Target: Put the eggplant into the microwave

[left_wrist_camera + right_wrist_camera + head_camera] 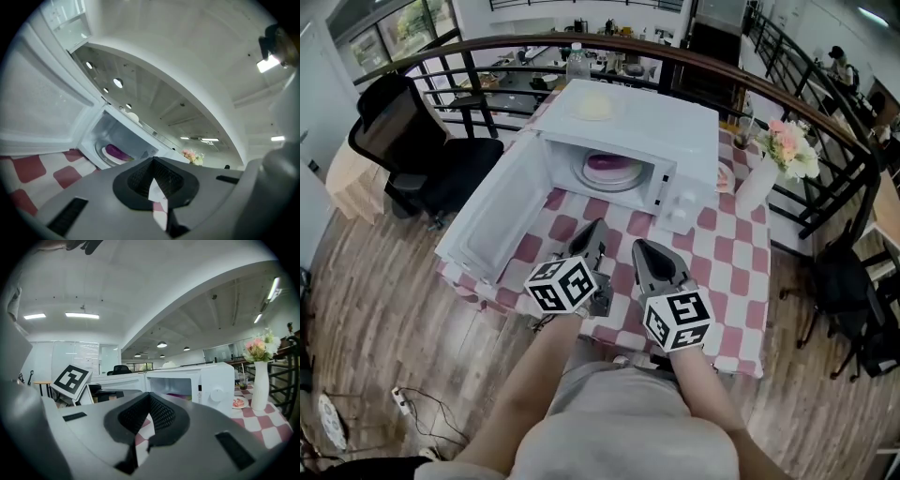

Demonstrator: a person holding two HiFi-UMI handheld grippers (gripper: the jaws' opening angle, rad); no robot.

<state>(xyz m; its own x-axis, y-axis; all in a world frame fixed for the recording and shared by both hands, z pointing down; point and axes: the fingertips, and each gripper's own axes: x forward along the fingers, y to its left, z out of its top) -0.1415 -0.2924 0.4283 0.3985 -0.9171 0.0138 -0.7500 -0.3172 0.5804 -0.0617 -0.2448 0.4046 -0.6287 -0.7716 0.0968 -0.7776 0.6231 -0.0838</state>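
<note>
- Eggplant [612, 165] lies on the plate [602, 181] inside the microwave [680, 122], which stands toward the table's [733, 274] far edge.
- Left gripper [597, 226] and right gripper [639, 247] hover over the near edge, each with its jaws closed together on nothing.
- Door [499, 214] stands wide open toward the left edge. A hard shove to close it could slide the microwave or roll the eggplant off its plate.

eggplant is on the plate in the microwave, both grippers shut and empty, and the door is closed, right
Not quite: the door is open, swung out to the left, as the head view shows. The rest holds: the eggplant lies on the plate in the microwave, and the left gripper and right gripper are shut and empty.
</note>
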